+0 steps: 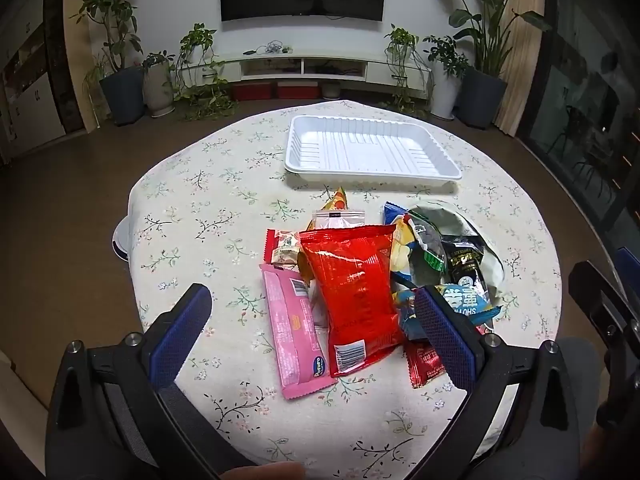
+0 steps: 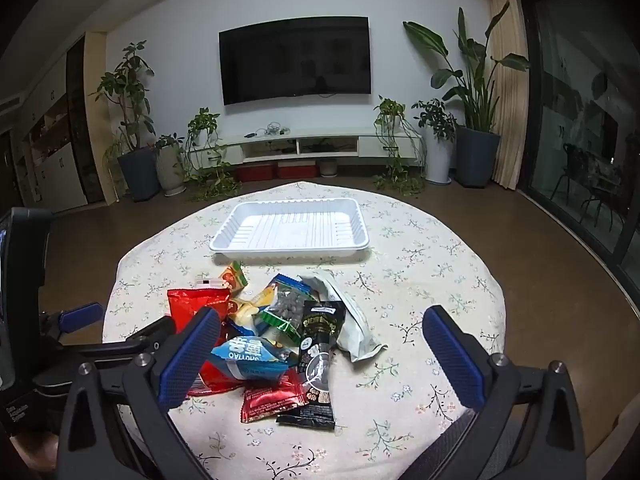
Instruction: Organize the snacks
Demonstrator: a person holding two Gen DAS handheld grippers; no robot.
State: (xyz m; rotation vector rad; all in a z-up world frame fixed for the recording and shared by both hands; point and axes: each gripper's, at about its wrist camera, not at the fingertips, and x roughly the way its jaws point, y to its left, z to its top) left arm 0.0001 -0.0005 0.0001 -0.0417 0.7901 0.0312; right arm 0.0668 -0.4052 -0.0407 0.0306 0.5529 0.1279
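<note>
Hovering above a round tabletop (image 1: 192, 200) with a floral cloth, two hand-held tools point down at a heap of snack packets. The left tool (image 1: 316, 320) has its blue pads spread wide, empty, on either side of a red bag (image 1: 352, 292) and a pink bar (image 1: 296, 332) lying just beside it. The right tool (image 2: 320, 356) is likewise spread wide and holds nothing; below it lie a black packet (image 2: 316, 360), a blue packet (image 2: 248, 356) and a small red sachet (image 2: 272, 398). Beyond the heap, near the tabletop's far edge, sits a white tray (image 2: 288, 246). Potted plants line the far wall under a dark television.
</note>
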